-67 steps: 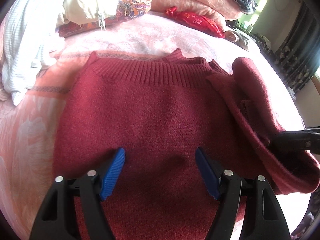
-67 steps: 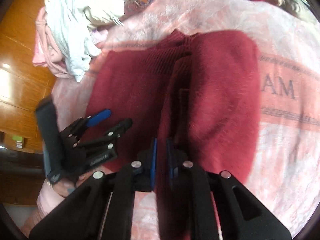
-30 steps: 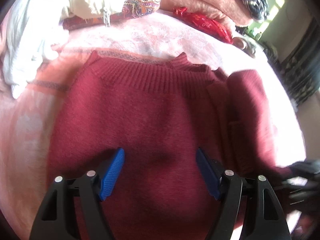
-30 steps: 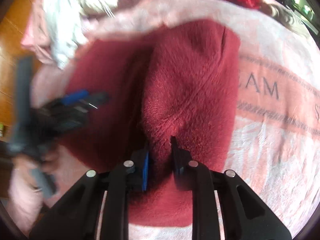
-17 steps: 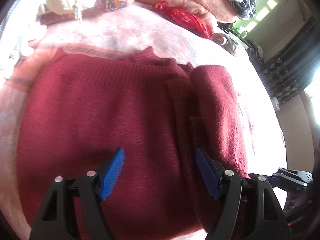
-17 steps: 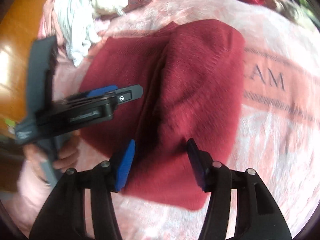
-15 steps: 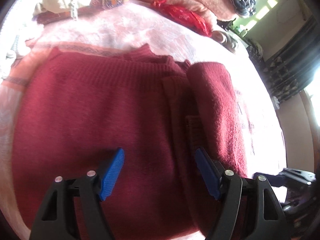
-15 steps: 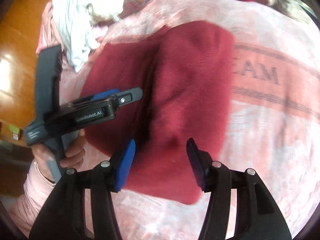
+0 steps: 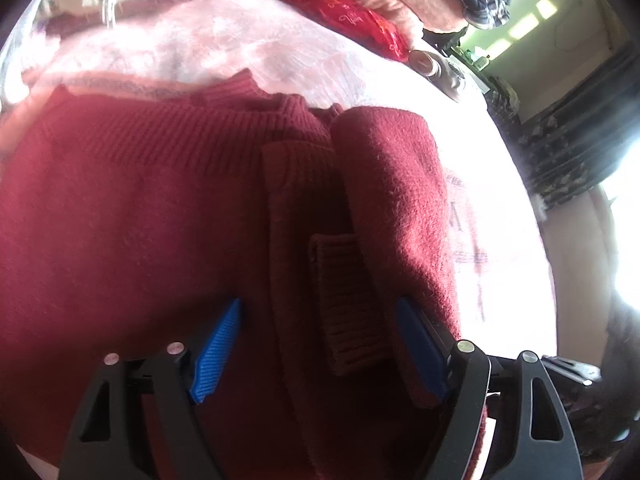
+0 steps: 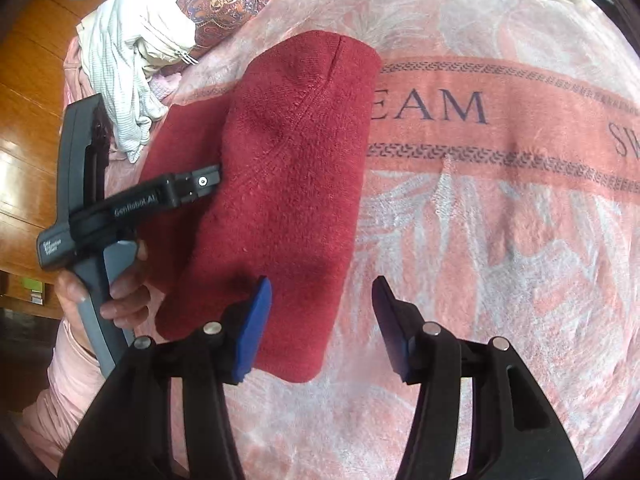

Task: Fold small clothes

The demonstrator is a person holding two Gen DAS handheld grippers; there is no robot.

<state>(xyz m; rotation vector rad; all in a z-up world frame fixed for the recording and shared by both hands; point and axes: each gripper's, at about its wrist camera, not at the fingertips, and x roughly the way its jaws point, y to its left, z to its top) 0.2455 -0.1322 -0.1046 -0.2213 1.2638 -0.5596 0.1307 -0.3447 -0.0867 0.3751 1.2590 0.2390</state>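
The dark red sweater [image 10: 280, 184] lies flat on the pink blanket [image 10: 500, 240], one side folded inward with a ribbed cuff [image 9: 352, 300] on top. The left gripper [image 9: 320, 348] hangs over that fold, its jaws having just widened further, empty. The right gripper [image 10: 320, 320] straddles the sweater's near edge, jaws parted, gripping nothing. Beyond the sweater's right edge the blanket lies bare; a pile of clothes [image 10: 136, 52] sits past its far left corner.

The dark red knitted sweater [image 10: 288, 184] is lying flat on the pink blanket, its ribbed band [image 9: 160, 136] facing the far side. One side panel is lying folded over the body, forming a long doubled strip with a straight outer edge. Beside that fold, a ribbed cuff [image 9: 348, 300] is resting on top of the body
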